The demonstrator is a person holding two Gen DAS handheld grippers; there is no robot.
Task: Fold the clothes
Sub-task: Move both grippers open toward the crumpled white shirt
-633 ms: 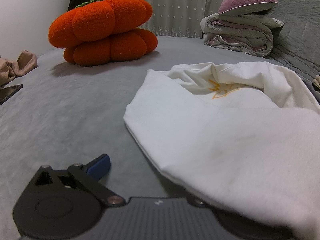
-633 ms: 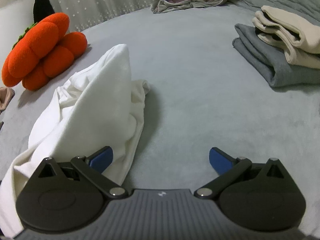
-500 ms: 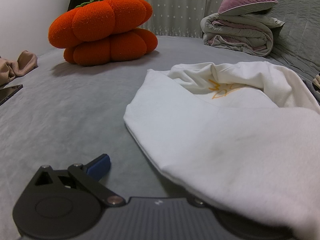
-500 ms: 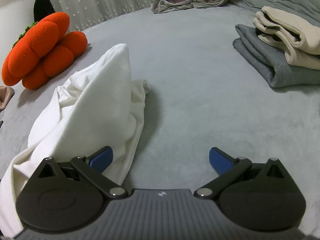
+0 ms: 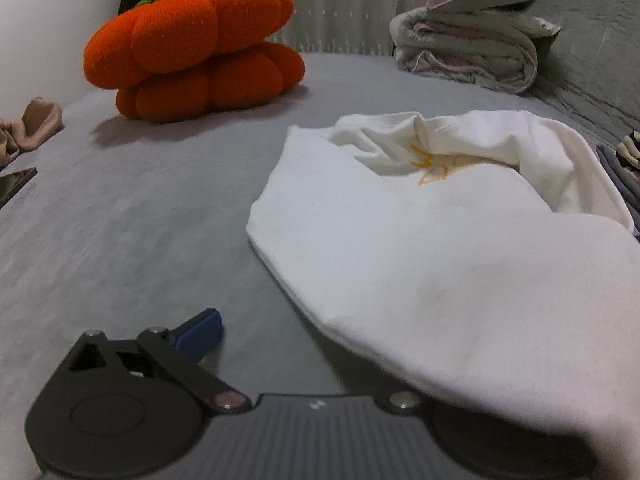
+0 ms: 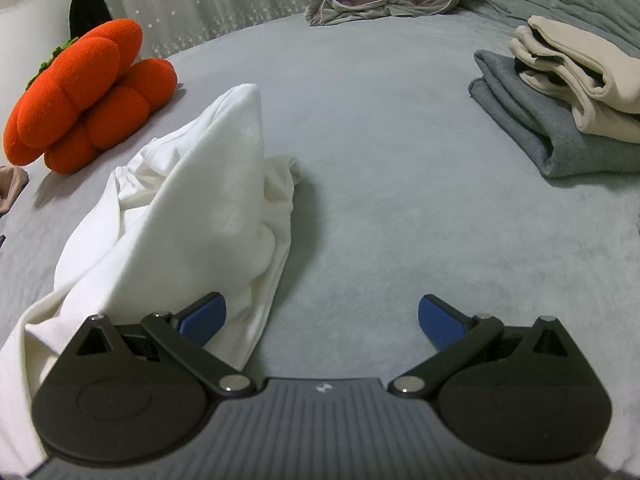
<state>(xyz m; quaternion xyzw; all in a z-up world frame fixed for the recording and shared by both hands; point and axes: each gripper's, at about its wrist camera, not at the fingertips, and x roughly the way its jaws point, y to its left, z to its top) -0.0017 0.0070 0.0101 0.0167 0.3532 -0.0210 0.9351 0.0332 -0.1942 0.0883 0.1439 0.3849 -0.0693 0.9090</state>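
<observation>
White cotton, the garment [image 5: 400,248] lies rumpled on the grey bed [image 5: 120,220] and drapes over the left gripper [image 5: 320,344], jaws wide apart; lifting could drag the cloth along. From the right wrist, the right gripper [image 6: 320,316] gapes empty, the garment [image 6: 180,216] bunched against its left finger [image 6: 202,318]; closing here may grab several layers.

Bare grey bed sheet [image 6: 380,168] lies open between the crumpled white cotton garment [image 6: 192,216] and the folded grey-and-beige clothes stack [image 6: 560,112]. The plush orange pumpkin cushion [image 5: 192,44] and rolled grey quilt [image 5: 468,52] block the far side.
</observation>
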